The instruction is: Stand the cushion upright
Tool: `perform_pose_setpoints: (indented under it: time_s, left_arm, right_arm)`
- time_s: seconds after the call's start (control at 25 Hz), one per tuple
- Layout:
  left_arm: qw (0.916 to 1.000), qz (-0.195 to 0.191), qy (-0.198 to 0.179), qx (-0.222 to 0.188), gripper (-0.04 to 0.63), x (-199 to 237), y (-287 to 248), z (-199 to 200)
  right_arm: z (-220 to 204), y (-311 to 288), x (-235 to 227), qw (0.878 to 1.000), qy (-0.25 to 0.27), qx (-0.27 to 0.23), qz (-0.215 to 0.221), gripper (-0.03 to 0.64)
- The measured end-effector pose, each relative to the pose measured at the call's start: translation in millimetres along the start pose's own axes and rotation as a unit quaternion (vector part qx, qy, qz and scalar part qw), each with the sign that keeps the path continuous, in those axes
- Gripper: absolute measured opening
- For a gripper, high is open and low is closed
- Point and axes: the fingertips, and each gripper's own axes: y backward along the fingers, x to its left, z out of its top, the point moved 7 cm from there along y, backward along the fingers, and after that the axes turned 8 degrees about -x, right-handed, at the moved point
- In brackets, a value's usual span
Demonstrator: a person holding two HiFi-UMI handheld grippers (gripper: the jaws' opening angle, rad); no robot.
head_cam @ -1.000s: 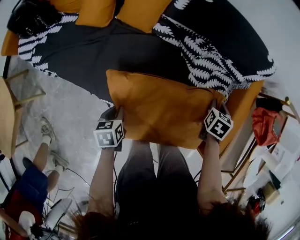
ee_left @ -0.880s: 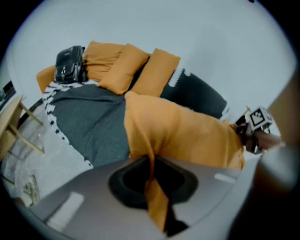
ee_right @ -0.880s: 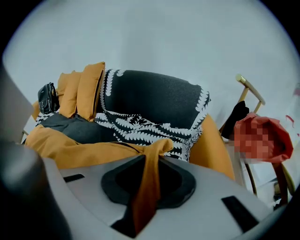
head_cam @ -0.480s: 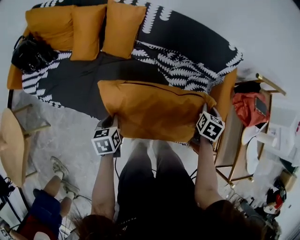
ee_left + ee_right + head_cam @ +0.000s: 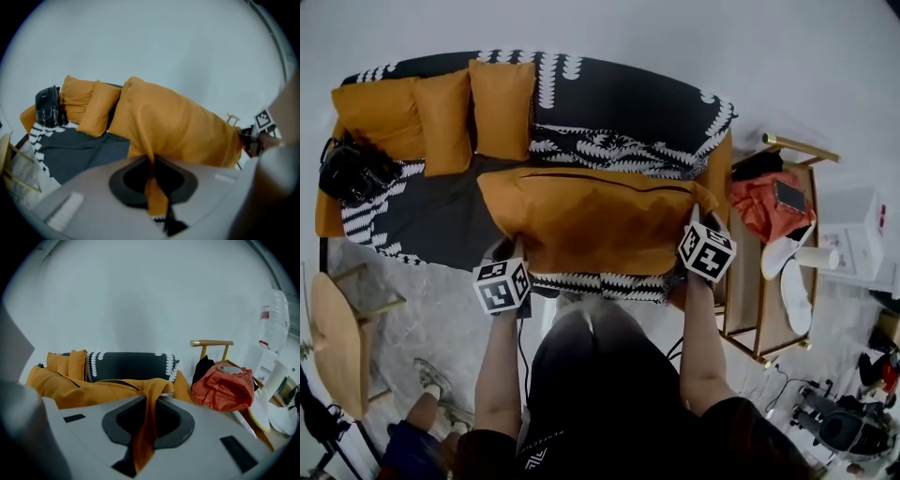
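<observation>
Two grips on cushion (image 5: 600, 220): L claw (image 5: 151, 161) clenched on left corner fabric, R claw (image 5: 151, 401) on right corner.

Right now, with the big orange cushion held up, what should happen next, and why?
Probably tip the cushion up and rest its far edge against the sofa backrest, beside the upright cushions. The left tool and right tool each pinch a near corner, holding it over the seat.
</observation>
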Motion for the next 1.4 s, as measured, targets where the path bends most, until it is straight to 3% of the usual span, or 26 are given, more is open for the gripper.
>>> perform_pose_setpoints:
  time_s: [0.76, 1.4]
  left_arm:
    - [0.9989, -0.003, -0.047, -0.002, 0.031, -46.5, -134.5, 94.1]
    - [0.9983, 0.009, -0.058, -0.004, 0.034, -38.5, -221.1, 134.2]
  right_arm:
    - [44.7, -100.0, -49.9, 1.000, -0.024, 0.009, -0.011, 0.044]
    - [88.6, -167.5, -43.6, 0.999, -0.031, -0.030, 0.001, 0.046]
